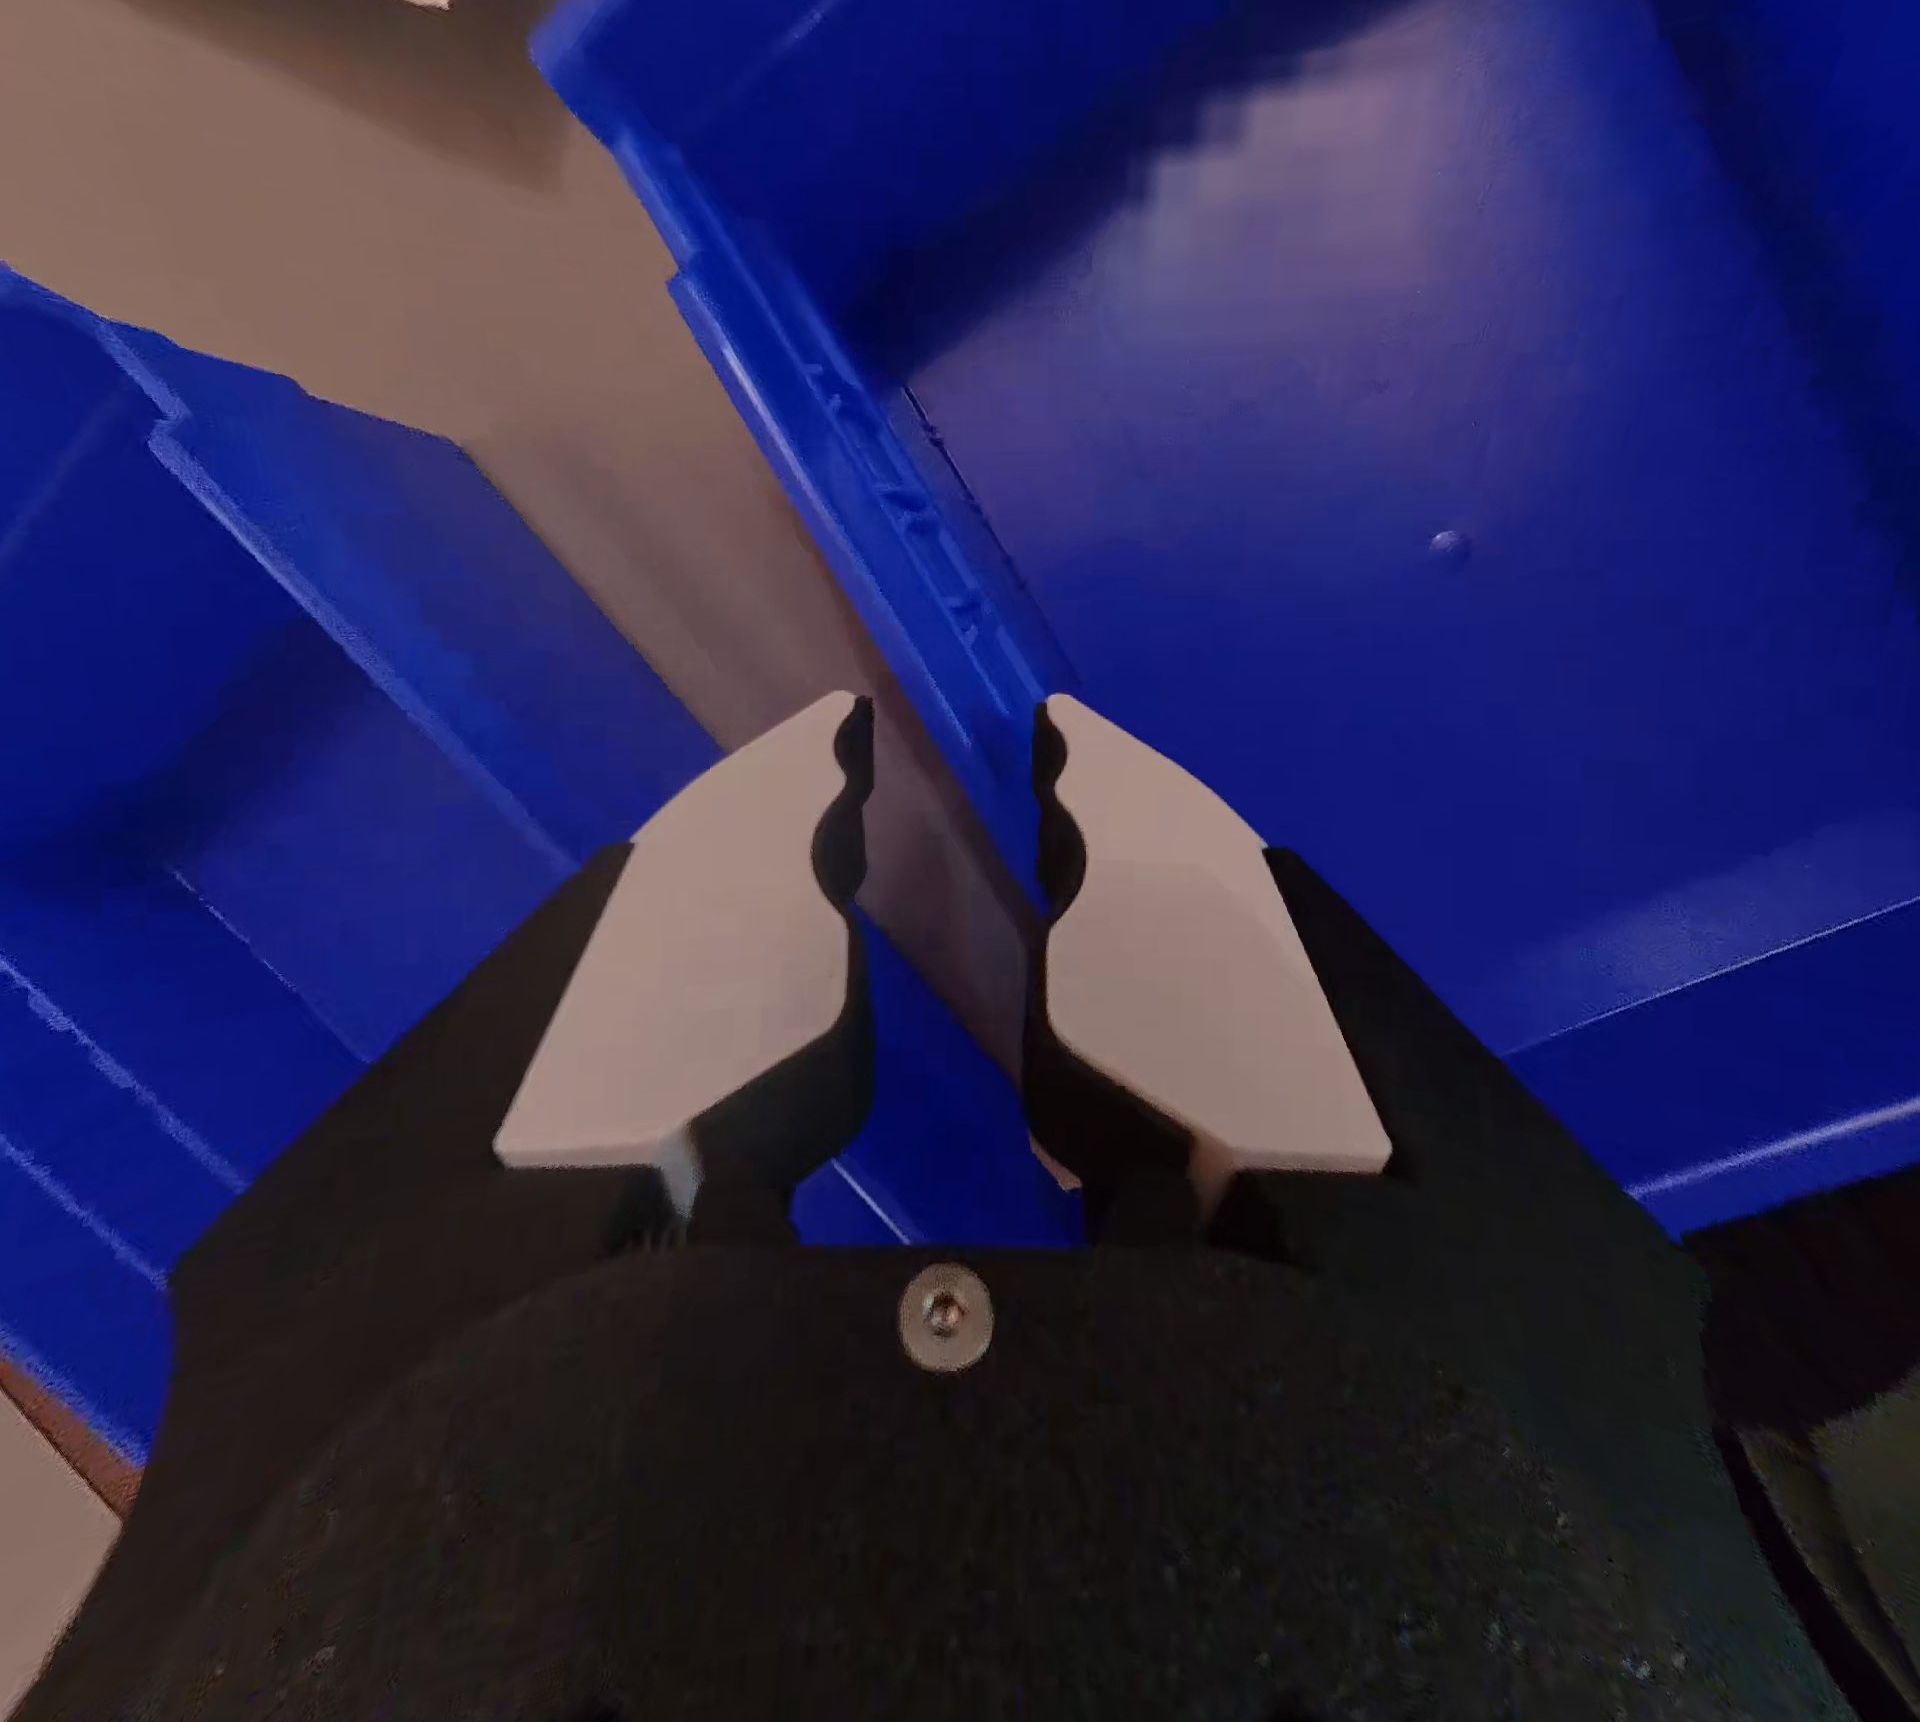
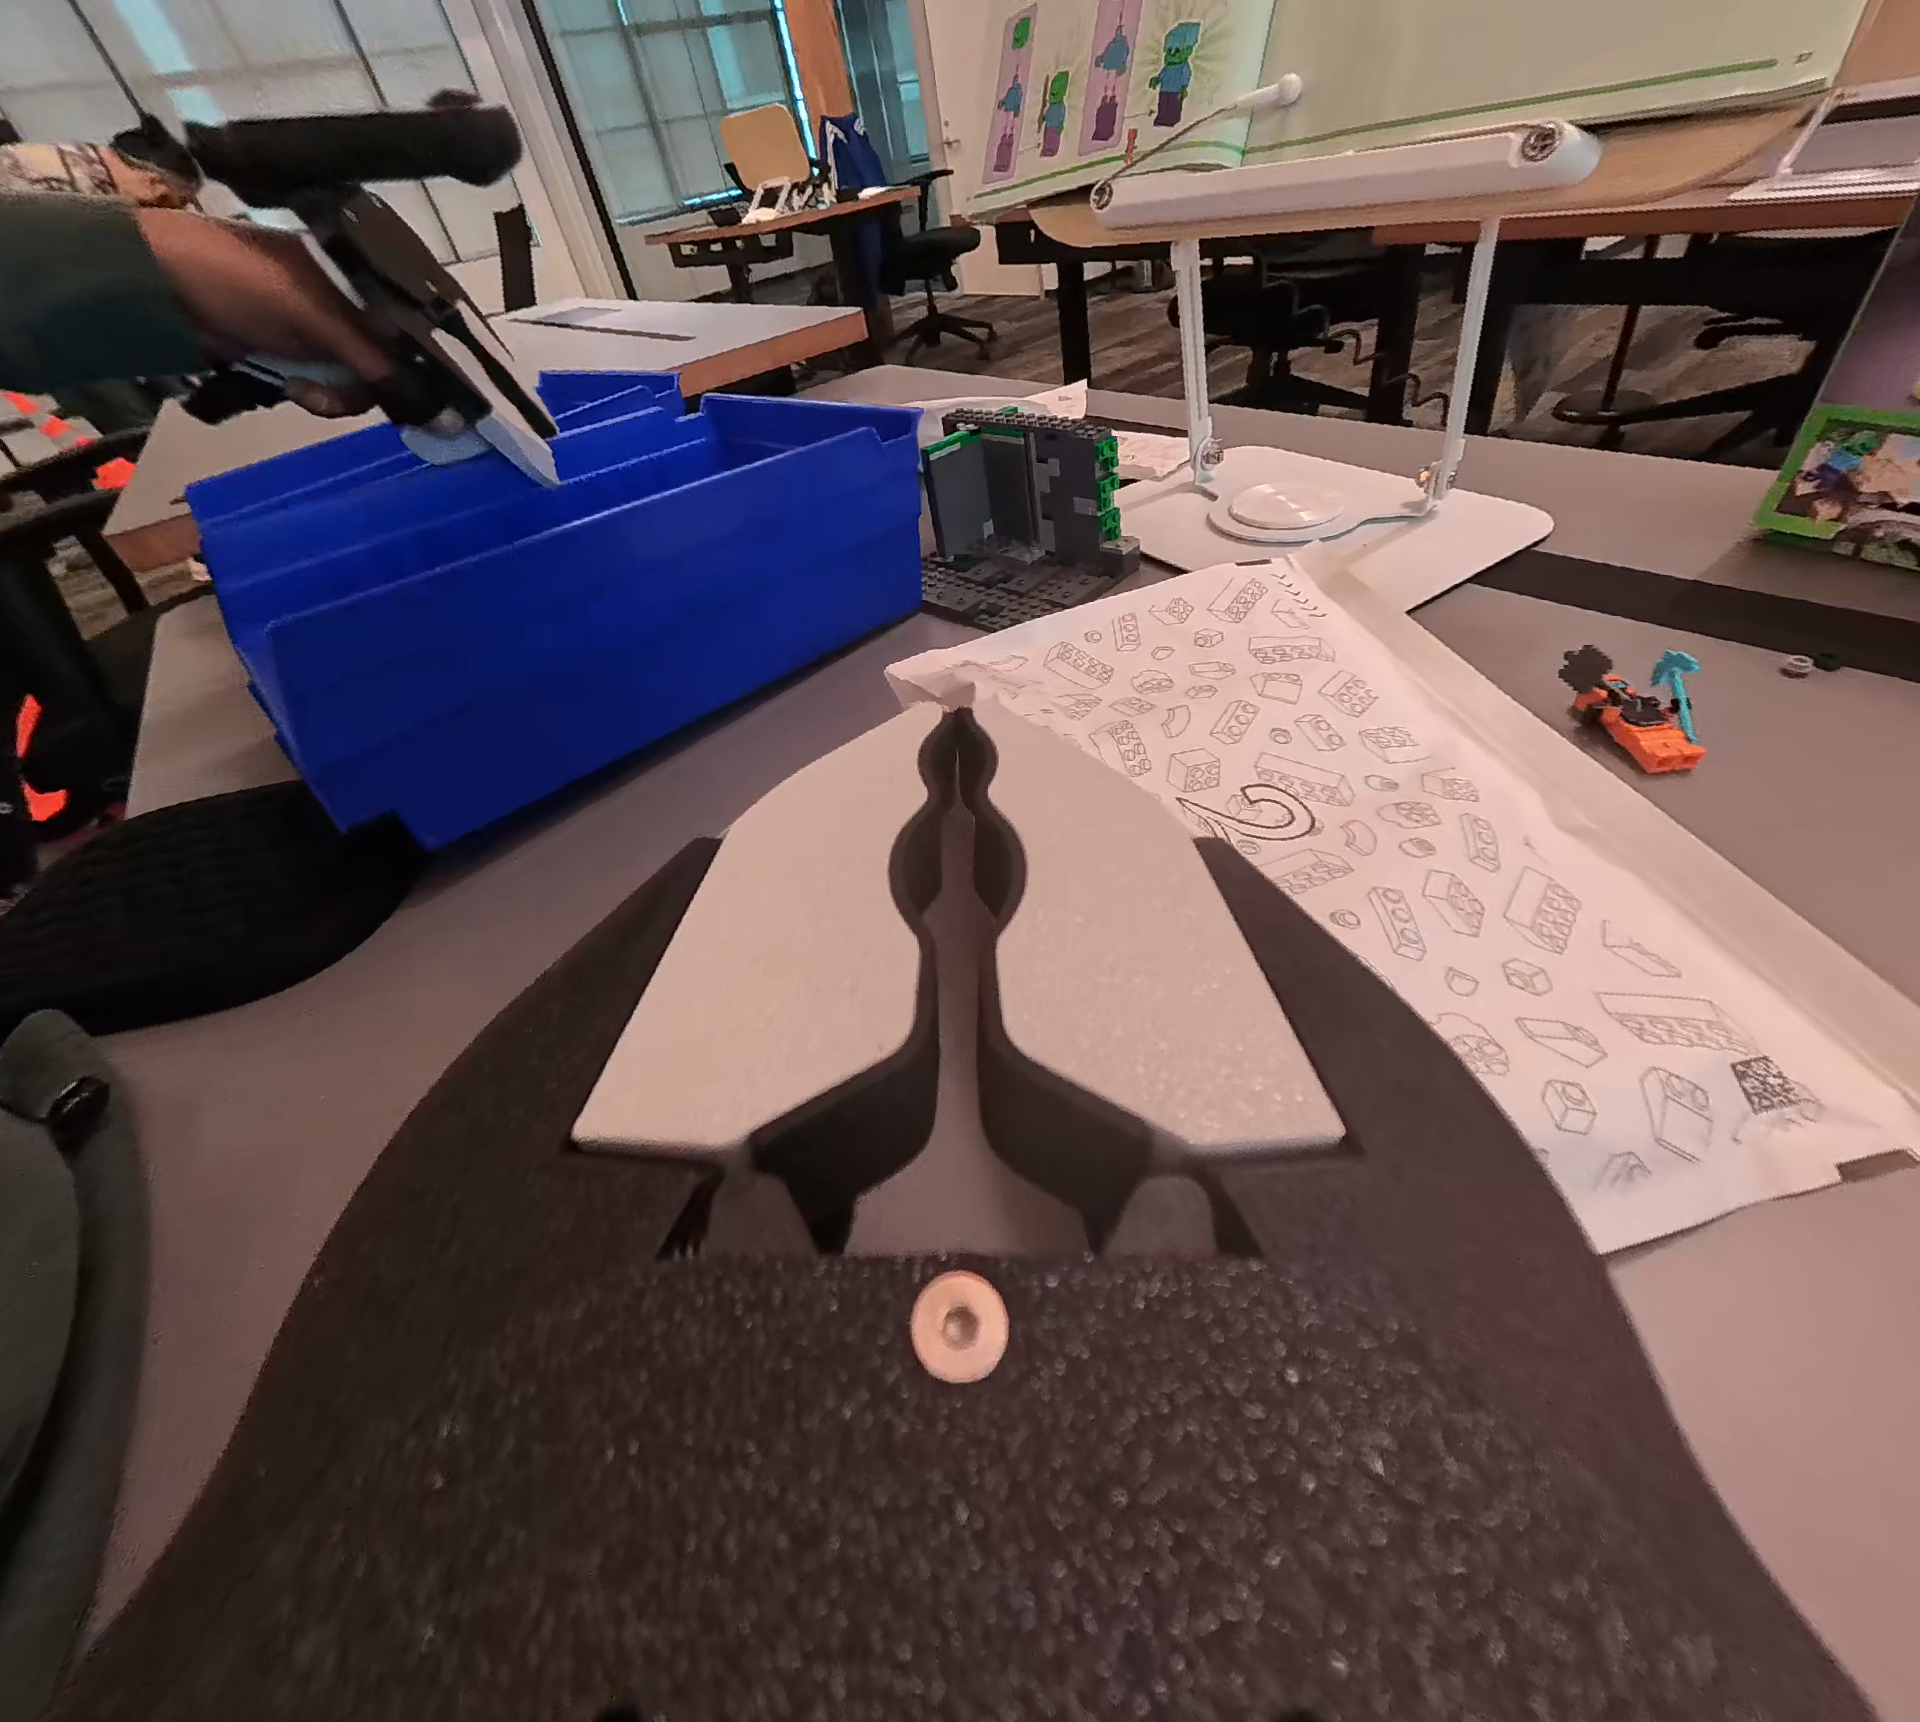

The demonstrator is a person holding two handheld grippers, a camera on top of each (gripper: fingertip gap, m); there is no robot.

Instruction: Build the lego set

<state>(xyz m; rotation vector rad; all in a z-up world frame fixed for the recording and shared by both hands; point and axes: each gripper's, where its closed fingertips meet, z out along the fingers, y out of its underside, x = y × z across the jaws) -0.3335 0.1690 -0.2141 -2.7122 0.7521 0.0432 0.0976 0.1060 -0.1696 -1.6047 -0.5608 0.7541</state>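
The left claw (image 1: 954, 716), spread and holding nothing, hangs over the blue plastic bins (image 2: 582, 592) at the bench's left edge, probably hunting a brick to pinch next, while the right claw (image 2: 961, 722) waits pressed together.

Left wrist view peers straight down, close above the blue bins (image 1: 1351, 425); right wrist view looks level across the table (image 2: 1714, 1360), sharing those bins (image 2: 582, 612).

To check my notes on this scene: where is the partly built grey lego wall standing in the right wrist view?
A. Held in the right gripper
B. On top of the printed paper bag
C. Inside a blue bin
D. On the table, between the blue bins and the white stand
D. The grey lego wall stands on the table, with the blue bins at its left and the white stand at its right.
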